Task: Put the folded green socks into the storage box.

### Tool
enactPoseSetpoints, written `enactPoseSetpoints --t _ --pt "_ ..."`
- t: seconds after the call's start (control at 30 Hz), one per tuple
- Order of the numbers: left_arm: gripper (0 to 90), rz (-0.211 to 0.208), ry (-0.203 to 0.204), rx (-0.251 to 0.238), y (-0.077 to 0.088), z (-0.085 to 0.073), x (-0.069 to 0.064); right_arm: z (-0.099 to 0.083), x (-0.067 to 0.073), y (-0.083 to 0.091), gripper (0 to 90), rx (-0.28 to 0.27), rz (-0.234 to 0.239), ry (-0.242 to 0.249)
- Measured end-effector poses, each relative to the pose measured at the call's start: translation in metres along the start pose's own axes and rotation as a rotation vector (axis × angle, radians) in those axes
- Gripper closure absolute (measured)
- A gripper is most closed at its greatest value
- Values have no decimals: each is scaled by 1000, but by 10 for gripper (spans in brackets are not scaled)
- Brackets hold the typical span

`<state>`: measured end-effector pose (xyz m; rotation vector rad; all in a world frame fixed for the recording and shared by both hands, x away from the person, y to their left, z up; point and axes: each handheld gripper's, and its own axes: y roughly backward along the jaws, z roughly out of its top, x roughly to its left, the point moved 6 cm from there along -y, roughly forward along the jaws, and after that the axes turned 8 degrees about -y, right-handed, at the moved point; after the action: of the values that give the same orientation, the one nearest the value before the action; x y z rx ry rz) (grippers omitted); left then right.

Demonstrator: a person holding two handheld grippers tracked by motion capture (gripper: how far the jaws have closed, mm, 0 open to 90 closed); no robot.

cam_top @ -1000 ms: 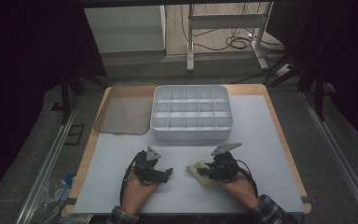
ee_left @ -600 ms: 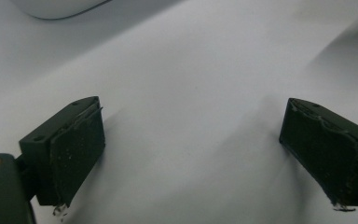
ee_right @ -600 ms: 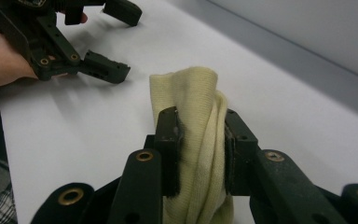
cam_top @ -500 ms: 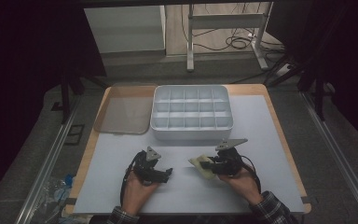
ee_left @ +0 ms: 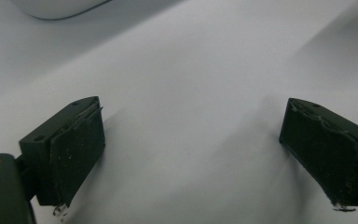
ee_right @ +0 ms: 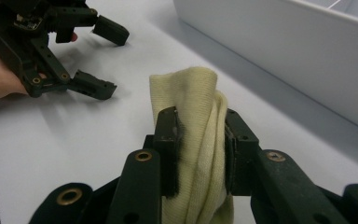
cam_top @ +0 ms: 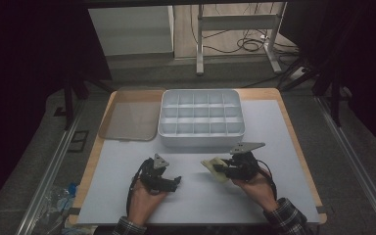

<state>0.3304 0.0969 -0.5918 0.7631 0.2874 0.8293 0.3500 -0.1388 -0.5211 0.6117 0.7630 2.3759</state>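
Observation:
A pale yellow folded cloth (ee_right: 193, 130) is pinched between the jaws of my right gripper (ee_right: 199, 140), which is shut on it and holds it a little above the white table mat; in the high view the cloth (cam_top: 214, 168) sticks out to the left of that gripper (cam_top: 225, 170). My left gripper (cam_top: 175, 181) rests on the mat at the front left, jaws wide open, with only bare mat between them (ee_left: 191, 140). It also appears in the right gripper view as the left gripper (ee_right: 105, 58), off to the left of the cloth.
A white tray with several compartments (cam_top: 201, 138) stands behind both grippers; its wall (ee_right: 279, 51) runs close on the right of the cloth. A flat grey lid (cam_top: 129, 122) lies at the back left. The mat ends at a wooden table edge (cam_top: 303, 161).
My right gripper has risen slightly with the cloth and shifted a little toward the tray. The left gripper has stayed put.

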Motion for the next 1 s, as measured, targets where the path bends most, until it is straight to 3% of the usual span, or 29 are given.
enactPoseSetpoints --t 1.0 --pt "64 1 -4 0 0 0 0 30 -21 27 709 -77 -77 18"
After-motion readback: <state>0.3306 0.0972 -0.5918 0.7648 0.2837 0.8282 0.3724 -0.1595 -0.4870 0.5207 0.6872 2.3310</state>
